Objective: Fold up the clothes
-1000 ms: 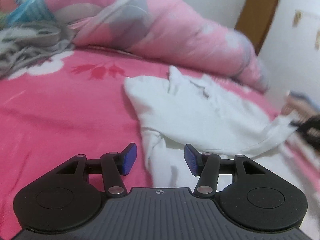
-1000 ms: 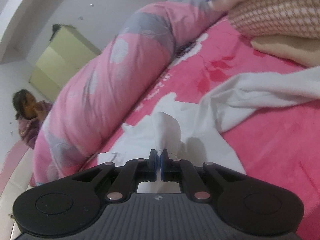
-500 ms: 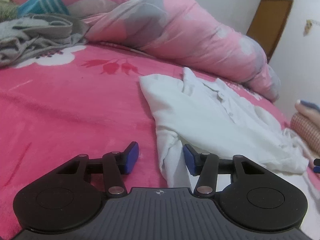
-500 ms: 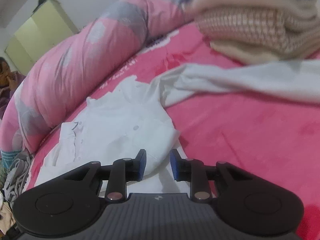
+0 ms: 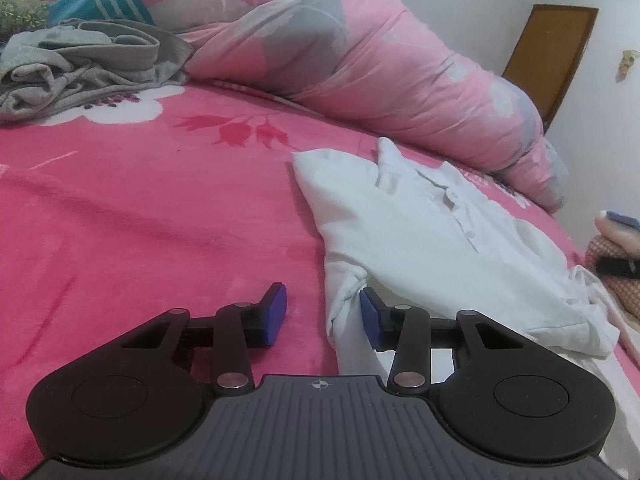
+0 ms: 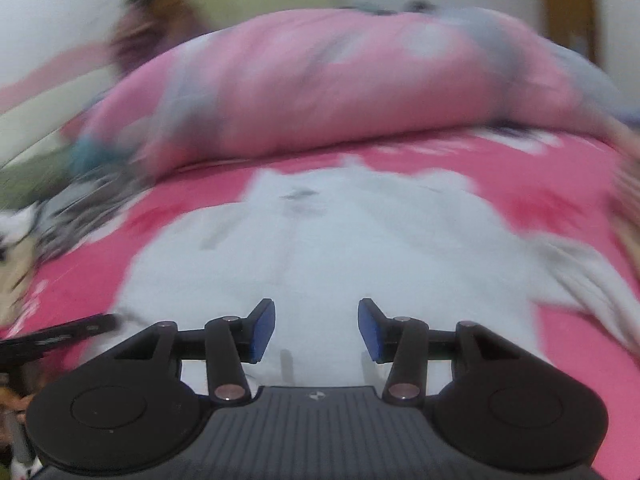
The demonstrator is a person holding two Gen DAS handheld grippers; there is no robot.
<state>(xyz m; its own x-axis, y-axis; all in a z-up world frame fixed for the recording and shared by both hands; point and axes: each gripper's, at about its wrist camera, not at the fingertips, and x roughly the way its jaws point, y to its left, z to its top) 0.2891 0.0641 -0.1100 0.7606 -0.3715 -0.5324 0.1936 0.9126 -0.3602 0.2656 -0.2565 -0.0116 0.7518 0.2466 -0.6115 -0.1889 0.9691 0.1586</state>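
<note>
Right now my left gripper [image 5: 322, 314] has its jaws spread wide and hangs low over the pink blanket [image 5: 140, 220], pinching nothing. A bunched strip of the white shirt [image 5: 440, 232] runs down between its blue pads [image 5: 274, 312], closer to the right-hand one; I cannot tell whether cloth and pad touch. That shirt lies collar-up on the blanket, with the rolled pink quilt [image 5: 360, 64] just behind it and a grey heap of clothes [image 5: 80, 64] well off to the shirt's left. My right gripper [image 6: 316, 330] is also spread apart and empty, hovering above the shirt [image 6: 340, 248]; this view is badly blurred. From the right wrist the quilt [image 6: 340, 80] sits beyond the shirt.
</note>
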